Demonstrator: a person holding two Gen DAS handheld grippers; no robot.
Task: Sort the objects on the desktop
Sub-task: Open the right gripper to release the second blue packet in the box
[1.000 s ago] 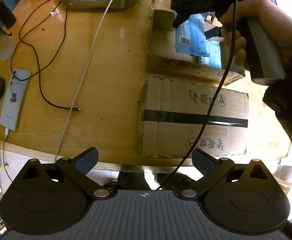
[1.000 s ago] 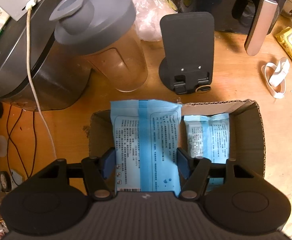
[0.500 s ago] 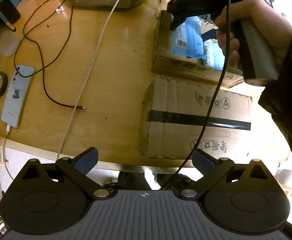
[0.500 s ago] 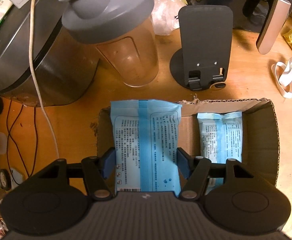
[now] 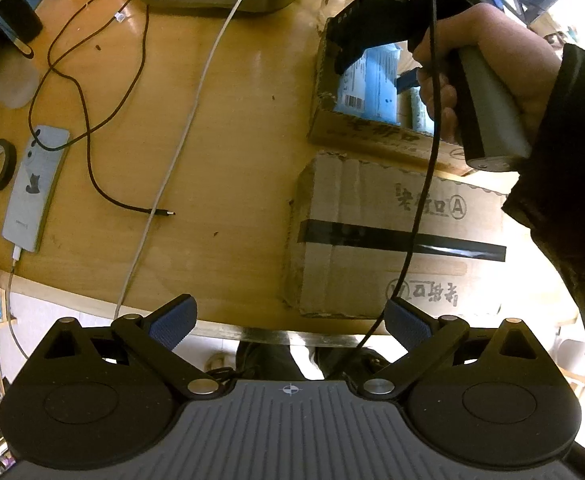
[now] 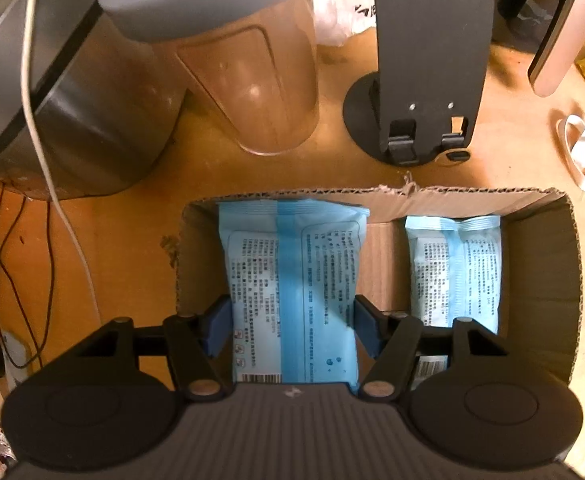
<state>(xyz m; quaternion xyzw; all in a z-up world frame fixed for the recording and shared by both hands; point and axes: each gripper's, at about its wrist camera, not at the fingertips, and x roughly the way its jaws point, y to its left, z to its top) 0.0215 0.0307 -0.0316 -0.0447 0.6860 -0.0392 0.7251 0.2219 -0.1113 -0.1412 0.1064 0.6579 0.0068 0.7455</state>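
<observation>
now lower than before, blue packet [image 6: 292, 292] in right tongs [image 6: 290, 328], inside open box [image 6: 540, 264]

Right wrist view: my own body covers near end of blue packet [image 6: 292, 292] and second packet [image 6: 454, 272] at lower centre. Shaker bottle [image 6: 248, 80] lid cut by top edge. Packet print too small to read. Left wrist view: my right hand [image 5: 488, 64] hides part of open box [image 5: 372, 136] interior.
</observation>
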